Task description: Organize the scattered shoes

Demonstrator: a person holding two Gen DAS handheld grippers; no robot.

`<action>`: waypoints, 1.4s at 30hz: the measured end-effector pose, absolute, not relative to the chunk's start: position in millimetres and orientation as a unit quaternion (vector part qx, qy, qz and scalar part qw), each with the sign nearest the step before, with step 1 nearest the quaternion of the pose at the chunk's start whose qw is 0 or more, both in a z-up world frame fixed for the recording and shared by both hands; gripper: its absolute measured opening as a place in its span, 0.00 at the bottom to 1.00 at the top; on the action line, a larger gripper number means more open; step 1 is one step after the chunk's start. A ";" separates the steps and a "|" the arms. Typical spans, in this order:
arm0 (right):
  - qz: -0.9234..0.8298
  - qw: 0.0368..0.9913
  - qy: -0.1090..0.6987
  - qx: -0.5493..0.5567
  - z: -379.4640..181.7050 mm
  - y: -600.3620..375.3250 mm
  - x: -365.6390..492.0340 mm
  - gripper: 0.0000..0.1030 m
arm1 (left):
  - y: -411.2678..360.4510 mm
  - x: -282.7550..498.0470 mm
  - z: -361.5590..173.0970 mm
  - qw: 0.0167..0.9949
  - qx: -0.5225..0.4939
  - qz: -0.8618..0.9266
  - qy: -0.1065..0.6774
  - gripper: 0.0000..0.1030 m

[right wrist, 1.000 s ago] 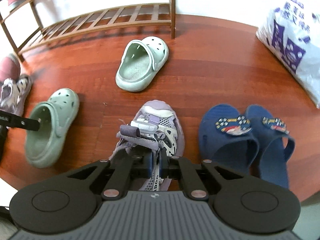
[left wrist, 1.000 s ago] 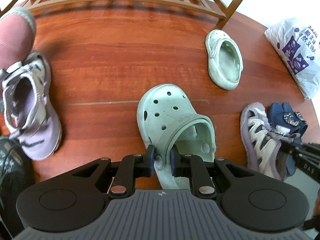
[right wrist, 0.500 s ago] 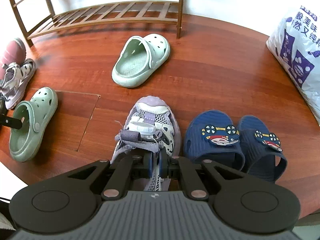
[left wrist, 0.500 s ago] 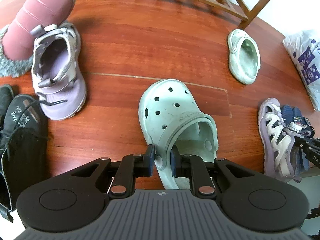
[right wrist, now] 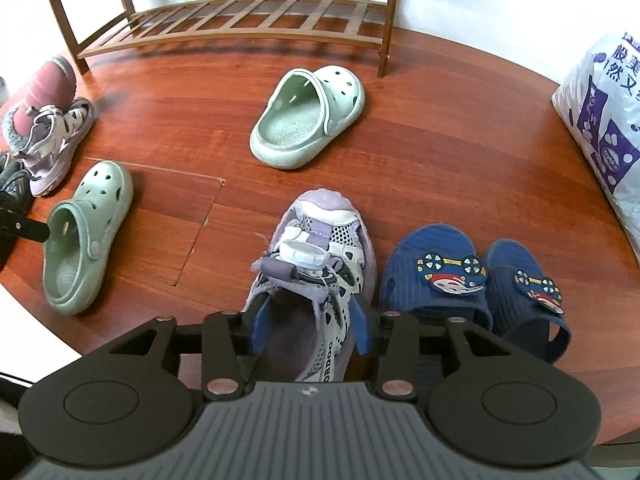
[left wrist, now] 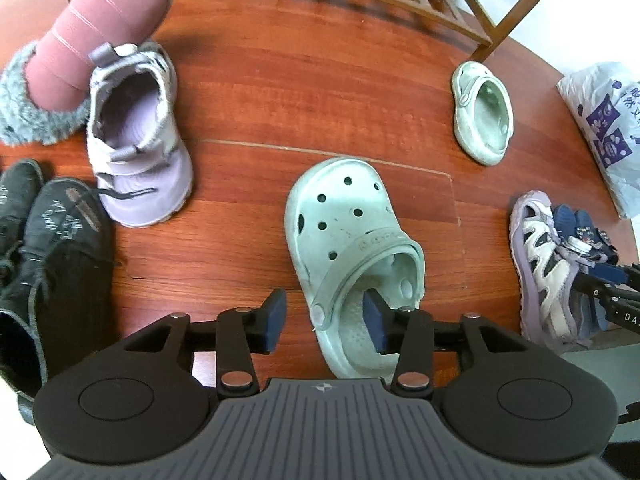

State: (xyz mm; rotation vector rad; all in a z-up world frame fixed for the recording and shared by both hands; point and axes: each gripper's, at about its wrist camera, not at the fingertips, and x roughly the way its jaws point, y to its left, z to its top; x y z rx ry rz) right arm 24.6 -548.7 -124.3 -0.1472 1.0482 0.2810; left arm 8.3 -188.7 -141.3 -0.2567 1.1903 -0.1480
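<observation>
A pale green clog (left wrist: 348, 248) rests on the wooden floor. My left gripper (left wrist: 324, 320) is at its heel. Its jaws are opening, one pad inside the clog and one outside, with the side wall between them untouched. My right gripper (right wrist: 309, 326) hangs over the heel of a lilac sandal (right wrist: 316, 264). Its jaws are opening too, and the pads stand clear on either side of the heel. The matching clog (right wrist: 308, 118) lies near the shoe rack (right wrist: 248, 20). The other lilac sandal (left wrist: 136, 140) sits at the far left.
A pair of blue slippers (right wrist: 436, 276) stands right of the sandal. A pink fuzzy slipper (left wrist: 88, 40) and black boots (left wrist: 52, 248) crowd the left side. A white plastic bag (right wrist: 604, 120) lies at the right. Bare floor stretches before the rack.
Both grippers were shut, the left on the clog's side wall and the right on the sandal's heel, and both have opened. The left view has shifted, so the boots and pink slipper show more.
</observation>
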 end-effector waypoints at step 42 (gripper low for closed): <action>0.109 0.865 0.488 -0.043 -85.9 -452.8 4.1 0.74 | 17.4 78.3 -105.7 0.858 0.045 -0.032 0.511 0.62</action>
